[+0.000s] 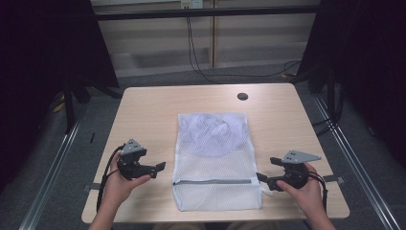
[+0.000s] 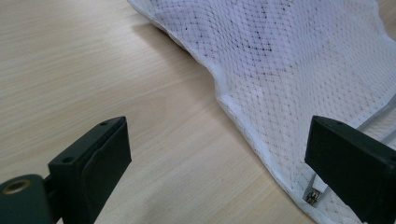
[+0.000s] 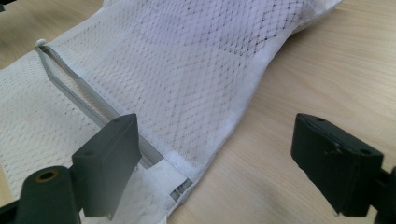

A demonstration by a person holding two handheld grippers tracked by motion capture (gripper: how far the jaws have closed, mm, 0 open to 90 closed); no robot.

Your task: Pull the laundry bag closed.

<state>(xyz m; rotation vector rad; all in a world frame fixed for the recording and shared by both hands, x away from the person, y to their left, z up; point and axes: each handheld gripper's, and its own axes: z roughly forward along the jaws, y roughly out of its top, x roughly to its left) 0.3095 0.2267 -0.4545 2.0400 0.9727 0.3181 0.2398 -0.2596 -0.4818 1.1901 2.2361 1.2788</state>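
Note:
A white mesh laundry bag [image 1: 215, 153] lies flat in the middle of the wooden table [image 1: 143, 110]. A pale garment shows through its far half, and a grey zipper [image 1: 213, 181] runs across near its front end. My left gripper [image 1: 159, 168] rests just left of the bag, open, pointing at the bag's edge with nothing between its jaws. My right gripper [image 1: 266, 168] sits open at the bag's right edge by the zipper's end. In the left gripper view the gripper [image 2: 219, 158] faces the bag's hem [image 2: 243, 126]. In the right gripper view the gripper [image 3: 219, 158] straddles the bag's corner [image 3: 187, 177] and zipper [image 3: 74, 88].
A small black round disc [image 1: 242, 96] is set in the table near its far edge. Black cables [image 1: 201, 67] trail on the floor beyond the table. Metal rails [image 1: 52, 167] run along the floor on both sides.

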